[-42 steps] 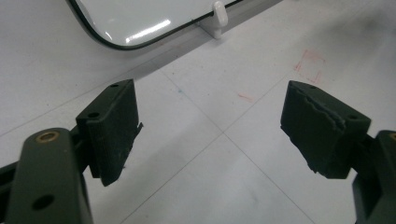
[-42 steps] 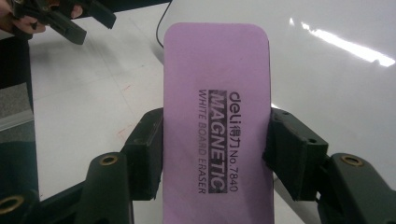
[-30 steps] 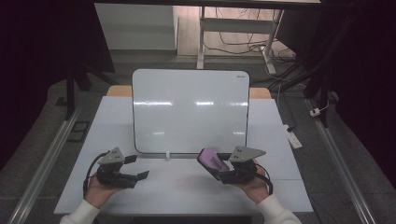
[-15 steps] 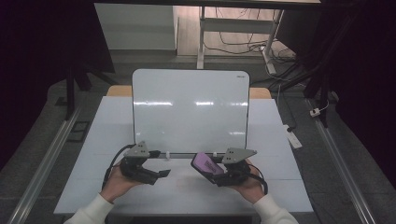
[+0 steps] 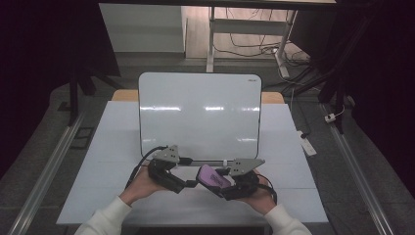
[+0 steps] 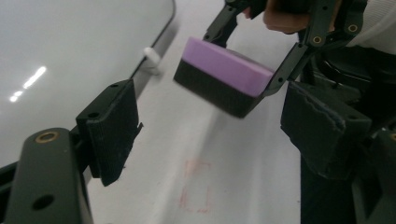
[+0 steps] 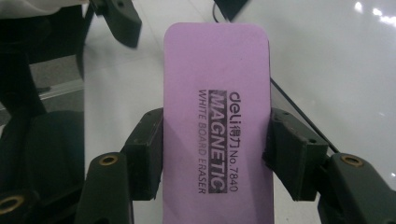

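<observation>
In the high view, the right hand-held gripper (image 5: 211, 177) sits at the near edge of the white rectangular table (image 5: 293, 147), its jaws clamped on a flat purple foam whiteboard eraser with a black felt underside (image 5: 210, 176), held just above the table. The left hand-held gripper (image 5: 188, 184) lies just left of it, its tips close to the eraser's left end; its jaws have just been closing a little, yet they stand apart with nothing between them. A glossy white rectangular whiteboard with a thin dark rim (image 5: 199, 115) lies on the table just beyond both grippers. In the left gripper view, the two black padded fingers (image 6: 114, 128) stand wide apart over bare table, and the eraser (image 6: 226, 65) hangs farther off, purple face up and tilted, pinched by the right hand-held gripper's arms. A faint red square mark (image 6: 196, 189) shows on the table below. In the right gripper view, both pads (image 7: 147, 151) press the long edges of the eraser (image 7: 217, 116), whose printed face reads "MAGNETIC WHITE BOARD ERASER"; the whiteboard (image 7: 336, 60) lies to the right.
</observation>
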`<state>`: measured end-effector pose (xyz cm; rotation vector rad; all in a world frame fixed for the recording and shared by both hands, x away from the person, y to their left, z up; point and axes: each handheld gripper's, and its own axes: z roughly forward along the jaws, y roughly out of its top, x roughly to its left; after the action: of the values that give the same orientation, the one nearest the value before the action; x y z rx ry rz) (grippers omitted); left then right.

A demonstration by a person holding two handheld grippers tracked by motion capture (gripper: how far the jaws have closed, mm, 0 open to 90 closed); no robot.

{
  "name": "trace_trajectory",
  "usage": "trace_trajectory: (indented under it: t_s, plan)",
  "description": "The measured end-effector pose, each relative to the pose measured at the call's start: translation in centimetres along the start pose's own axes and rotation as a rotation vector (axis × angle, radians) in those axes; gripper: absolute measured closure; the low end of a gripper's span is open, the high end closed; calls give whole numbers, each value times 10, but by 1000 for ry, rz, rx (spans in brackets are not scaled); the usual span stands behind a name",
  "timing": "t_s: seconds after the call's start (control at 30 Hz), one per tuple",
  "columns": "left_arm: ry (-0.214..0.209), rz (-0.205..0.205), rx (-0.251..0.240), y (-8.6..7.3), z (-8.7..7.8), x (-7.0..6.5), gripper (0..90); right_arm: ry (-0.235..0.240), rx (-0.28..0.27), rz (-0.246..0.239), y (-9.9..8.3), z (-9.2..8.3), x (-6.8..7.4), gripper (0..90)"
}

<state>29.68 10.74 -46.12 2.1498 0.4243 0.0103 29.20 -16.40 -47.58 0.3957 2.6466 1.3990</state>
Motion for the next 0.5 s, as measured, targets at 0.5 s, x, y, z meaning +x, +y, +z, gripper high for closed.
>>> trace_trajectory:
  t_s: [0.5]
  plan:
    - [-117, 39, 45, 1, 13, -2, 365, 87, 11, -45, 2, 4, 5, 409]
